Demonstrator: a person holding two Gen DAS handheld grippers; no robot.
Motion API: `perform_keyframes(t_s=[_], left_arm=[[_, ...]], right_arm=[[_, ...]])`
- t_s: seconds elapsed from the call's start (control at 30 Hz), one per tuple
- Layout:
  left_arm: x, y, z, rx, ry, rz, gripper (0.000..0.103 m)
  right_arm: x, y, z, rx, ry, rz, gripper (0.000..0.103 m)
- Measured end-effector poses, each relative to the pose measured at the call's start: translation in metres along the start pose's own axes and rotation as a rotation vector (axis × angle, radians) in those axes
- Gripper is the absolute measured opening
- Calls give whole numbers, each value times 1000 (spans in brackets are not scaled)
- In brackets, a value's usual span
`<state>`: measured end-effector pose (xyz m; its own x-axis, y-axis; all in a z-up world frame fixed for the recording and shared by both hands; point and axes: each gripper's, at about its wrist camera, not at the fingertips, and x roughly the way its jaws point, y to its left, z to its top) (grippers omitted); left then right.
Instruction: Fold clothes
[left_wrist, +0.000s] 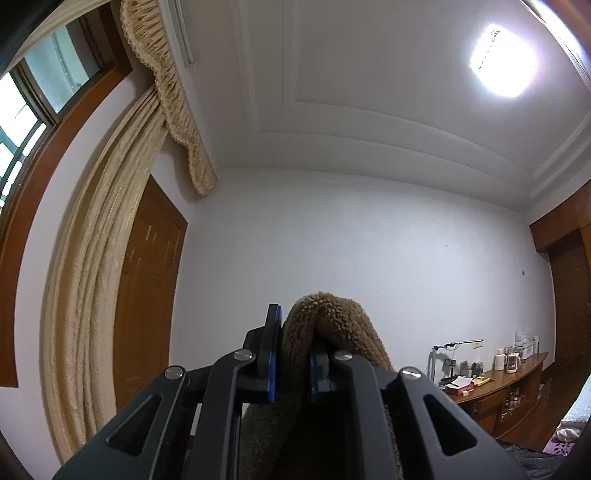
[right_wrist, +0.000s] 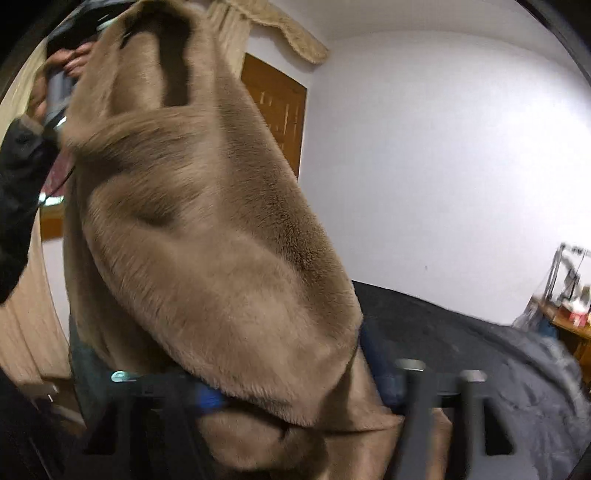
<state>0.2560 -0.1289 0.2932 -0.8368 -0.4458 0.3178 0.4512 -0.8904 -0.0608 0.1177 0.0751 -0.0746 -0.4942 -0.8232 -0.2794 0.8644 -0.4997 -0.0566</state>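
Fleece (left_wrist: 325, 325) sits pinched in the left gripper (left_wrist: 295, 354), a thick fold of the brown garment standing up between the blue pads (left_wrist: 271, 363), with the jaws closed on it and pointed up toward the ceiling (left_wrist: 369, 74). Seen from the right wrist, the same garment (right_wrist: 207, 240) hangs in the air as a long drape from the left hand (right_wrist: 62, 66) at upper left down to the right gripper (right_wrist: 295, 391). Its lower edge lies across the blurred fingers there, but whether those jaws are clamped on it I cannot tell.

Below and beyond lies the bed (right_wrist: 461, 339) with its dark cover, and farther off a cabinet (left_wrist: 509, 387) stands along the wall.

My reading is that the garment is being held up to spread before it is laid down. Doing it well likely means keeping the two grips well apart and level so the cloth hangs flat, then lowering it onto the bed without bunching. Plush this thick may slip if the bite is shallow.
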Motion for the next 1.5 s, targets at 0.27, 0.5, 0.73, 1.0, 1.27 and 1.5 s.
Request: perform_keyframes(t_s=[0.27,0.5,0.73,1.0,1.27,1.5], left_arm=[[-15,48,1,-11,58,-37,20],[-65,51,7,-27,-64,-37,21],[-110,48,12,-73,-168,-2,33],[-111,37,14,-43,-185,55,38],[-25,32,-53,35,80,87,38],[88,32,-153,22,416,85,38]], right_arm=[[-103,-60,61,260,-349,-340,17],[-157,-75,173,34,-793,-817,18],[-174,-14,196,-190,-961,-1016,18],[-169,11,200,-405,-948,-1185,18],[-106,-45,201,-326,-622,-1124,18],[22,-129,183,-174,-240,-987,18]])
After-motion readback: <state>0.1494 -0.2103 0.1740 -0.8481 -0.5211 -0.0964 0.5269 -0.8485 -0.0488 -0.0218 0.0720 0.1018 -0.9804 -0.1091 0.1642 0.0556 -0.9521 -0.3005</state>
